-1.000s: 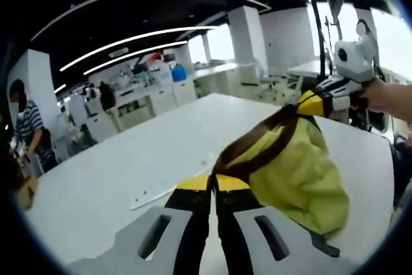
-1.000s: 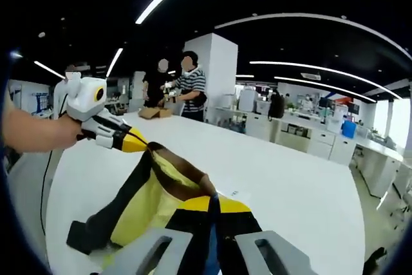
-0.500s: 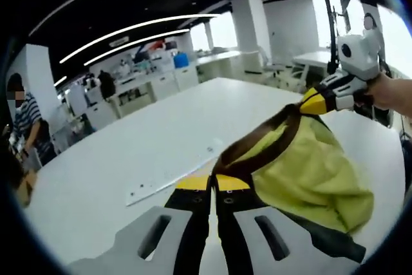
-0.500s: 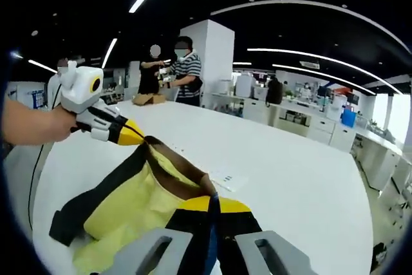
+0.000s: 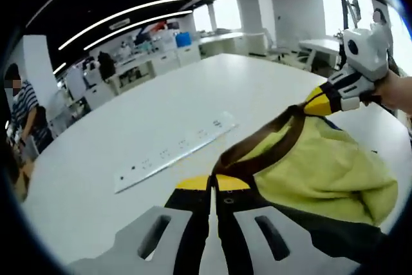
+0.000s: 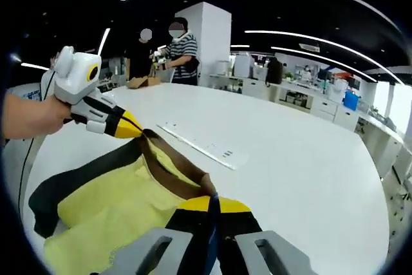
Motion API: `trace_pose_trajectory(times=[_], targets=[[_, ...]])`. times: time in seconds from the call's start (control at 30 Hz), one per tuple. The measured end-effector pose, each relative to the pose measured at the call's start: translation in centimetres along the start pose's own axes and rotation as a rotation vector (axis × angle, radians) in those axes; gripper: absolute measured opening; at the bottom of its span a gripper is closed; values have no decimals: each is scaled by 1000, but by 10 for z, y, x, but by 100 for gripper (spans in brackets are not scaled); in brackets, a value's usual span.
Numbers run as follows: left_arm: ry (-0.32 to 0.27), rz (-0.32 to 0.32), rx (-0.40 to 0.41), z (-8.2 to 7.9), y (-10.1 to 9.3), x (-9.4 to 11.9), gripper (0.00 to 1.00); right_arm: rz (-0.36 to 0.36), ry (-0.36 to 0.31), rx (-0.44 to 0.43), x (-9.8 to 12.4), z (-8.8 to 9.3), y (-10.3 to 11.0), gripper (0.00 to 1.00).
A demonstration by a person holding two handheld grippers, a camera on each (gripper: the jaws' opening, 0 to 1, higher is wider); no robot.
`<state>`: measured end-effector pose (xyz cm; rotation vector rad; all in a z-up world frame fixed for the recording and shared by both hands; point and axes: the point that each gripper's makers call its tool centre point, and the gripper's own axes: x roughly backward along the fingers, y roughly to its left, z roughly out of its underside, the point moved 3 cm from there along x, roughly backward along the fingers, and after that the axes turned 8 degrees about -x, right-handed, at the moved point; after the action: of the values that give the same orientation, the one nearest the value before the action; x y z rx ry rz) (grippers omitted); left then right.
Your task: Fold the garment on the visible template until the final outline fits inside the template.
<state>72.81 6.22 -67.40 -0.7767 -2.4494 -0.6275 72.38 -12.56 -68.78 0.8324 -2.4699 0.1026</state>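
The soft yellow garment with brown trim [image 5: 322,172] is held above the white worktop [image 5: 129,133], its trim clamped by the closed left gripper [image 5: 212,181] and closed right gripper [image 6: 211,201]. Even tension should be kept for a flat lay-down.

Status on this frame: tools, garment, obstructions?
Both tools shut on garment trim: left tool, right tool. Garment over white table. Strip lies beyond it, not in the way.

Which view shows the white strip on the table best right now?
The left gripper view: the white strip lies across open table, its whole length visible with its markings. In the right gripper view it looks smaller, beyond the yellow garment.
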Motion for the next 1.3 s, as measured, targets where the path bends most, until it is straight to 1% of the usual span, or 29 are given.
trace_pose_trajectory(times=[0.13,0.23,0.37,0.43,0.5,0.57,0.67,0.77,0.83,0.93,1.07,1.3], targets=[[23,8,-7,6,0,-11,0,12,28,-2,-7,10,-4,0],[57,12,-10,14,0,-21,0,18,48,4,-14,17,-6,0],[76,14,-8,19,-1,-29,0,34,72,10,-20,24,-7,0],[85,15,-7,20,-3,-30,0,32,86,-6,-23,29,-6,0],[92,16,6,21,-2,-30,0,34,88,-9,-23,30,-6,4],[91,9,15,20,0,-29,0,41,77,-5,-21,27,-6,8],[78,-6,23,17,6,-22,6,27,48,-19,-16,19,-5,11],[58,-15,52,14,10,-15,6,28,29,-22,-10,10,-5,14],[51,-18,56,13,11,-8,7,17,21,-21,-5,7,-2,13],[34,-18,57,11,11,1,8,19,10,-16,2,3,-2,13],[-4,-17,66,4,7,17,12,18,-7,-32,15,0,1,14],[-59,4,66,-9,-8,46,13,15,-9,-33,35,3,7,14]])
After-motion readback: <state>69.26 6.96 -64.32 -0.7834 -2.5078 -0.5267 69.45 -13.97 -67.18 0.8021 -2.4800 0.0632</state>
